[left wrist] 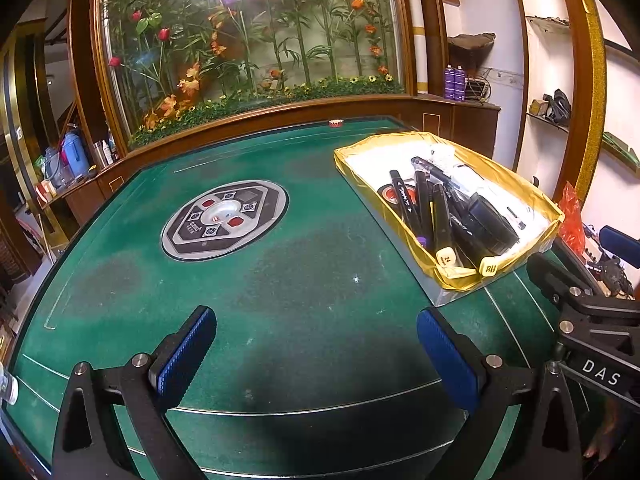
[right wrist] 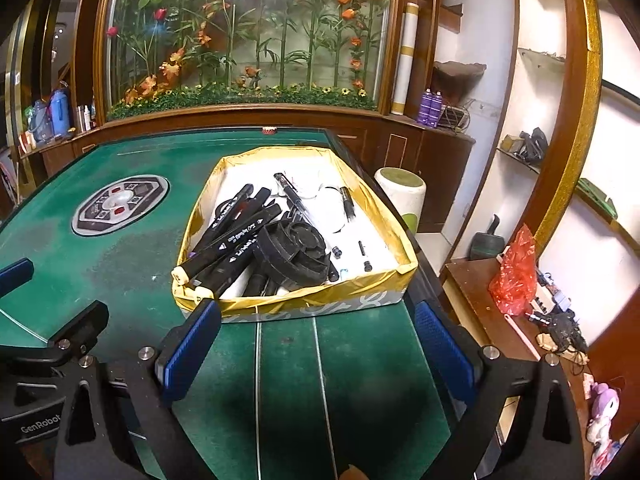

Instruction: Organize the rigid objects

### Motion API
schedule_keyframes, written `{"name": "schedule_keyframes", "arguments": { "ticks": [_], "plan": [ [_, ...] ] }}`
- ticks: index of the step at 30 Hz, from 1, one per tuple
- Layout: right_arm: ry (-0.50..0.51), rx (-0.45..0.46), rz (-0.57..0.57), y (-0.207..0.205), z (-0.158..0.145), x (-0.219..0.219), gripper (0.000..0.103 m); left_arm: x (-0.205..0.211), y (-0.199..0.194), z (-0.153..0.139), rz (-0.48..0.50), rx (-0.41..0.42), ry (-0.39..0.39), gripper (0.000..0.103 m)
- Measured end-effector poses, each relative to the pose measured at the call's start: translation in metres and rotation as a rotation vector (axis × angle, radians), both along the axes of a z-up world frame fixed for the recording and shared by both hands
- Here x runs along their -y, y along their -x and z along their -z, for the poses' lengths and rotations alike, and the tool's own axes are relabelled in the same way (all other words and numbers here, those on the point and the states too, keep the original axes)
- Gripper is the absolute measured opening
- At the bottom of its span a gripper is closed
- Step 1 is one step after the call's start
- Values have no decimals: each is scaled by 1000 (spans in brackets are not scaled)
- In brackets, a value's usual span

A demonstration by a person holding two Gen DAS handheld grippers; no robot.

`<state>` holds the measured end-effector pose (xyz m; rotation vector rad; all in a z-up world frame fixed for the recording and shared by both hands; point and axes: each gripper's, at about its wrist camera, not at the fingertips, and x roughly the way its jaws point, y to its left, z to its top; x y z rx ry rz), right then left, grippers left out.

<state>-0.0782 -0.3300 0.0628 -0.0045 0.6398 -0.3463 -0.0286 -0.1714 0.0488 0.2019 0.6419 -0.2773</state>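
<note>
1. Because every loose item visible on the green felt table (left wrist: pixel 280 300) already lies inside the gold-lined box (right wrist: pixel 404 270), the sorting looks close to finished, and both grippers sit back from it with nothing in them.
2. The left gripper (left wrist: pixel 316 344) hovers over bare felt with its two blue pads wide apart, well to the left of the box; that stand-off probably keeps it out of the way.
3. The right gripper (right wrist: pixel 316 344) faces the near wall of the box head-on, its jaws likewise spread and empty, so it seems placed to reach in or to nudge the box.
4. The box sits at the table's right edge, near the person's side, where both tools can reach it.
5. Inside, the black art markers (right wrist: pixel 228 240) lie bundled along the left wall, which leaves the white floor on the right to smaller pieces. About five markers show; overlap hides the exact count.
6. One round black ribbed part (right wrist: pixel 292 252) rests against the markers near the front.
7. One clear ballpoint pen (right wrist: pixel 294 196) and one short black pen (right wrist: pixel 347 204) lie further back.
8. A few small black bits (right wrist: pixel 365 256) are scattered on the right; roughly three, too small to name.
9. One control panel (left wrist: pixel 224 218) is set into the table's centre.
</note>
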Motion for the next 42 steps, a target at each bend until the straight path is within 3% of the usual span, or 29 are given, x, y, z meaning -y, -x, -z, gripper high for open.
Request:
{"name": "schedule_keyframes", "arguments": {
  "ticks": [12, 42],
  "plan": [
    [83, -12, 41, -3, -2, -6, 97, 0, 0, 0, -4, 0, 0, 102],
    [63, -26, 33, -5, 1, -8, 97, -2, -3, 0, -21, 9, -8, 102]
  ]
}}
